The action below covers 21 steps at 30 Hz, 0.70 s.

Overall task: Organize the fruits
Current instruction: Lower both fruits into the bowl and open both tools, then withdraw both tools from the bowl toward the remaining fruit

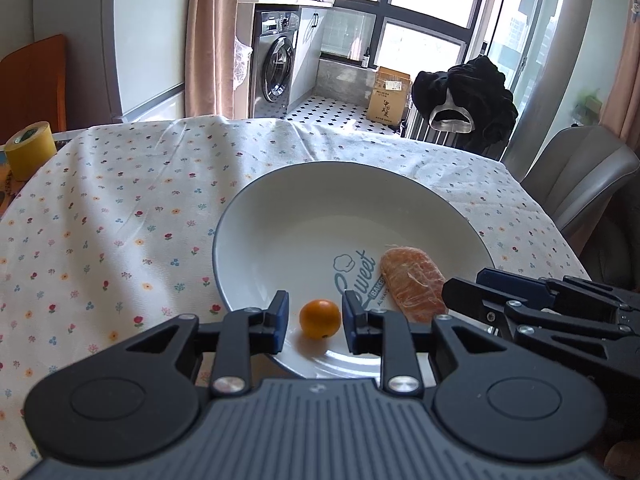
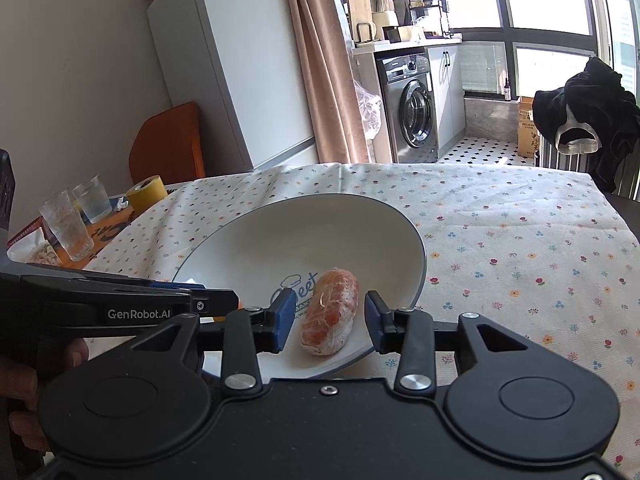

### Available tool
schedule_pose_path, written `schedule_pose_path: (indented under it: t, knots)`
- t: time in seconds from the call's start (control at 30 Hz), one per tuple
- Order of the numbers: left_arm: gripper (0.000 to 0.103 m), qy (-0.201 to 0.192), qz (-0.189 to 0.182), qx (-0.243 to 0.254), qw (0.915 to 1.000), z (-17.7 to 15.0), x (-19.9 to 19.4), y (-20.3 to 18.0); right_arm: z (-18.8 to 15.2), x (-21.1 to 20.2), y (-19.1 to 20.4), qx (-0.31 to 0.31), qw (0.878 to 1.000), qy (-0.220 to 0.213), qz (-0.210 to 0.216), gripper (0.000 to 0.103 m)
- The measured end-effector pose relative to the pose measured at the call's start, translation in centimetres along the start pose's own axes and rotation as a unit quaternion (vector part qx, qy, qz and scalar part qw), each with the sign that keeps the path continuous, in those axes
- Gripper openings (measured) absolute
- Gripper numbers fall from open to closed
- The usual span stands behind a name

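A white plate (image 1: 280, 208) with a dark rim and blue lettering sits on the flowered tablecloth. In it lie a small orange fruit (image 1: 320, 318) and a peeled orange segment (image 1: 412, 282) wrapped in clear film. My left gripper (image 1: 314, 322) is open, its blue pads either side of the small orange without touching it. In the right wrist view the same plate (image 2: 320, 220) holds the wrapped segment (image 2: 330, 310), and my right gripper (image 2: 330, 318) is open around it with gaps on both sides. The right gripper's body shows at the left wrist view's right edge.
A yellow tape roll (image 1: 30, 148) stands at the table's left edge, with two clear glasses (image 2: 76, 220) on an orange mat beside it. A grey chair (image 1: 580, 176) stands at the right, a black garment (image 1: 464, 96) hangs behind the table, and a hand (image 2: 24, 392) holds the left gripper.
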State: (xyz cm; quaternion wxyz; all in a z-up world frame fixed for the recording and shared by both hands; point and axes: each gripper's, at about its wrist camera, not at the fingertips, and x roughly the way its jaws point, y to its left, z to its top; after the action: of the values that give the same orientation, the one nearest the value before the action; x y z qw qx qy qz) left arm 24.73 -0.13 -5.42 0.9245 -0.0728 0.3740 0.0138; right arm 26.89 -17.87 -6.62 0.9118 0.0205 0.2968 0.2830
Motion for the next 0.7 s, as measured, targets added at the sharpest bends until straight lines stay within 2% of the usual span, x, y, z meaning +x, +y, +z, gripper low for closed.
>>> schedule_pose_path:
  t: [0.1,0.2,0.47,0.7]
  knots:
    - [0.027,0.002,0.004,0.001,1.0000,-0.1,-0.8,0.1,0.0,-0.7,0.0,0.007,1.000,-0.004,-0.001,0.051]
    - [0.031,-0.001,0.006,0.001,1.0000,-0.1,-1.7,0.3,0.1,-1.5,0.2,0.005,1.000,-0.010,-0.002,0.055]
    - [0.052,-0.035,0.018,-0.027,0.9989,0.1,-5.5,1.7,0.4,-3.9,0.7,0.010,1.000,-0.027,-0.005,0.069]
    - [0.076,-0.050,0.025,-0.034,0.9979,-0.8,-8.4,2.3,0.2,-6.3,1.5,0.016,0.999,-0.050,-0.012,0.098]
